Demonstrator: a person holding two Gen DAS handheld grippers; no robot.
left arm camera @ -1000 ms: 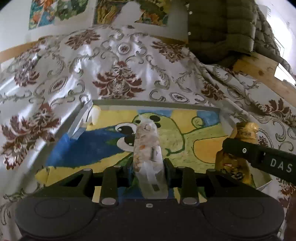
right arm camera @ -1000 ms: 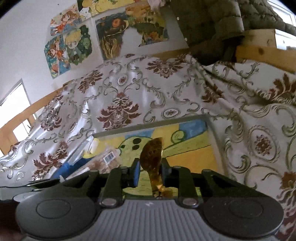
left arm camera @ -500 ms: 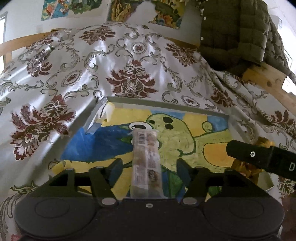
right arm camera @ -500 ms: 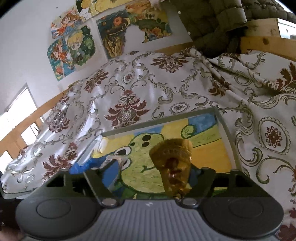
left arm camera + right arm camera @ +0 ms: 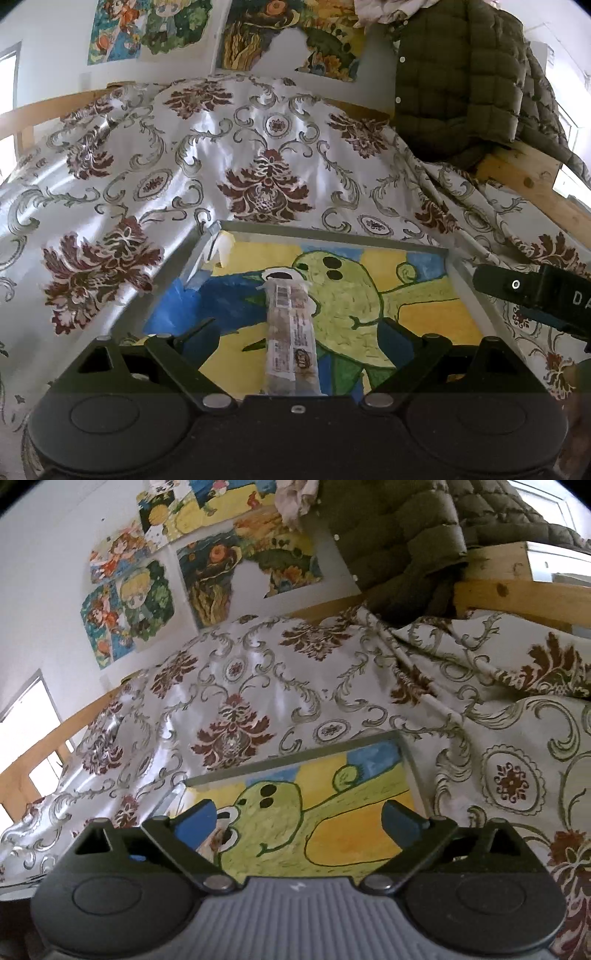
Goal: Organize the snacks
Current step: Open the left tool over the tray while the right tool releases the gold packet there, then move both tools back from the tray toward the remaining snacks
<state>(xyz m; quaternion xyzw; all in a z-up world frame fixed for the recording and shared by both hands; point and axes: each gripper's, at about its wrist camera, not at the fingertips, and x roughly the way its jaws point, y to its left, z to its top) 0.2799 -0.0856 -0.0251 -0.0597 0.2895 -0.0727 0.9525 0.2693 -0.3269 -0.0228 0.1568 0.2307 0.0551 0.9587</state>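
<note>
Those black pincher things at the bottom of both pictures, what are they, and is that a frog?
They are grippers, two-finger tongs a person holds, one per hand. A small camera on each looks along its fingers, giving one picture each. The left gripper is opening; a long clear-wrapped snack bar lies between its fingers, not squeezed. The right gripper is opening too, with nothing between. Yes, the tray has a painted green frog inside. It sits on a flowery cloth.

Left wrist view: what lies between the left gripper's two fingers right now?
The clear-wrapped snack bar, lying flat on the painted tray. The left gripper is opening, and neither of its pads touches the bar.
</note>
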